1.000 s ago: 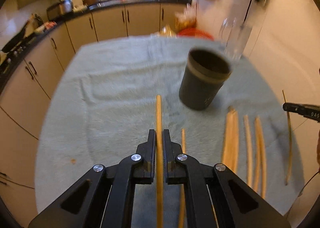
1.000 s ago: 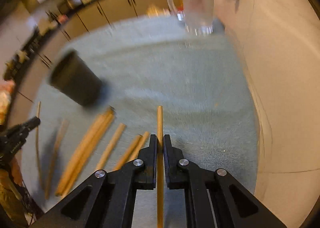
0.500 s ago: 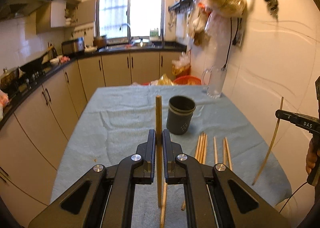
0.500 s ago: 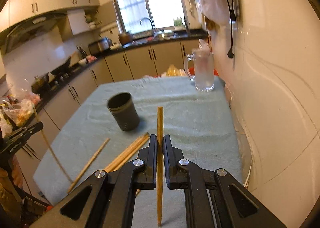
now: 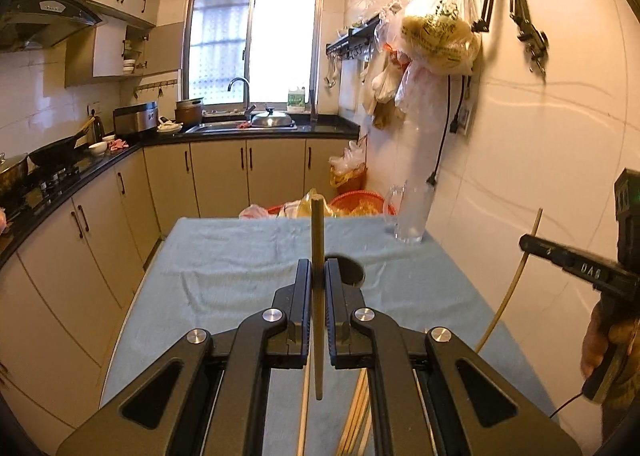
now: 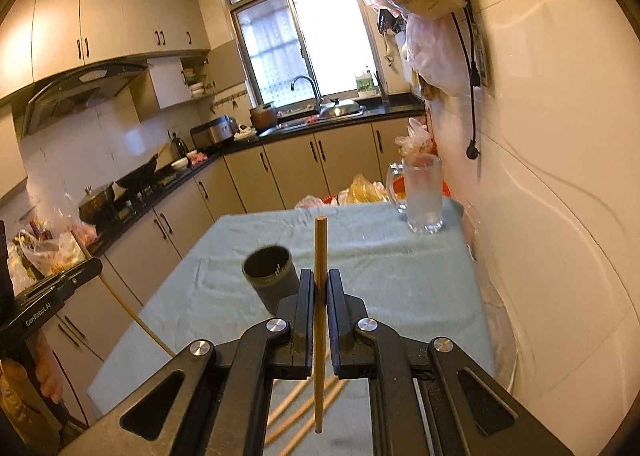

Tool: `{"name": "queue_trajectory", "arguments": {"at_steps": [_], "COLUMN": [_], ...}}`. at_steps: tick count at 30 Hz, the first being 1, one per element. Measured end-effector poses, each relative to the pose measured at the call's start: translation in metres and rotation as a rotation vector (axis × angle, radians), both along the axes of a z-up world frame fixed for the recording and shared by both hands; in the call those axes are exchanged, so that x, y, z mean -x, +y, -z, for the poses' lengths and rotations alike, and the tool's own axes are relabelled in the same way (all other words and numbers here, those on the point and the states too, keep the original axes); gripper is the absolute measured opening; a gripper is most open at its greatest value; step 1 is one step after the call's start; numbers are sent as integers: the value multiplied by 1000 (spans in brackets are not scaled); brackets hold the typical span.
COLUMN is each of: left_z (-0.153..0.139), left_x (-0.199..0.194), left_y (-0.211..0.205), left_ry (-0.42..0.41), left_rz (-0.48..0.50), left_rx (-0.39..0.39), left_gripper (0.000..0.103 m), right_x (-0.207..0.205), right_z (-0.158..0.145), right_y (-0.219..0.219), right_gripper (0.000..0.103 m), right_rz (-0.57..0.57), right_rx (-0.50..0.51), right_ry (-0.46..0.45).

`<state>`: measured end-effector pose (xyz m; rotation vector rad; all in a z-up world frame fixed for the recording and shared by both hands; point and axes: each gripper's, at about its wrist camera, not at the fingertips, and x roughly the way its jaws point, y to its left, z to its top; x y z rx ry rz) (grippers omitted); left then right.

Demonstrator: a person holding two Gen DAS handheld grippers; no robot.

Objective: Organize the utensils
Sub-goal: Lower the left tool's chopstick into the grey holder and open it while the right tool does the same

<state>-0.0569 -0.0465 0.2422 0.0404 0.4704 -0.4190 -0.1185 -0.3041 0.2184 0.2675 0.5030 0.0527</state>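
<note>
Both grippers rose above the table point(image 5: 208, 268); left gripper point(image 5: 318, 276) and right gripper point(image 6: 320, 288) each stayed clenched on a chopstick point(image 5: 317, 240) at frame centre.

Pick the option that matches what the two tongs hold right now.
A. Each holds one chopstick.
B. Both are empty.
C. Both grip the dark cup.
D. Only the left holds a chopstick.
A: the left tongs are shut on a chopstick, and the right tongs are shut on another chopstick, while the cup stands free on the table.
</note>
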Motion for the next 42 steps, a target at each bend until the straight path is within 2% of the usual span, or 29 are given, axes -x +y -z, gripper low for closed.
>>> {"name": "queue_trajectory", "arguments": {"at_steps": [8, 14, 18, 23, 26, 32, 34, 36, 37, 38, 42], "left_z": [-47, -57, -39, 15, 37, 49, 46, 40, 36, 32, 15], "left_x": [-52, -100, -138, -185, -199, -203, -199, -191, -185, -179, -144], "left_y": [-31, -54, -68, -77, -77, -69, -65, -60, -56, -52, -33], "left_ry": [-46, -44, -12, 143, 190, 226, 228, 223, 216, 208, 160], "left_rz": [-7, -16, -17, -22, -27, -37, -41, -49, -52, -57, -82], "left_rx": [58, 77, 66, 43, 27, 24, 30, 37, 43, 47, 45], "left_gripper": [6, 6, 6, 6, 6, 6, 7, 14, 21, 28, 32], "right_x": [-57, -110, -146, -187, -202, -215, -216, -210, -204, -200, -171], "right_z": [-35, -43, -31, 7, 31, 58, 59, 54, 50, 46, 26], "right_y": [3, 3, 4, 17, 22, 18, 16, 13, 12, 11, 8], "right_gripper": [7, 7, 7, 7, 7, 8, 15, 37, 40, 42, 44], "right_rz": [-15, 12, 23, 10, -5, -21, -21, -7, -1, 3, 10], "right_rx": [-94, -183, -207, -152, -131, -163, -170, -162, -156, -152, -128], "right_ry": [-115, -199, -180, -59, 5, 80, 93, 85, 76, 69, 49]}}
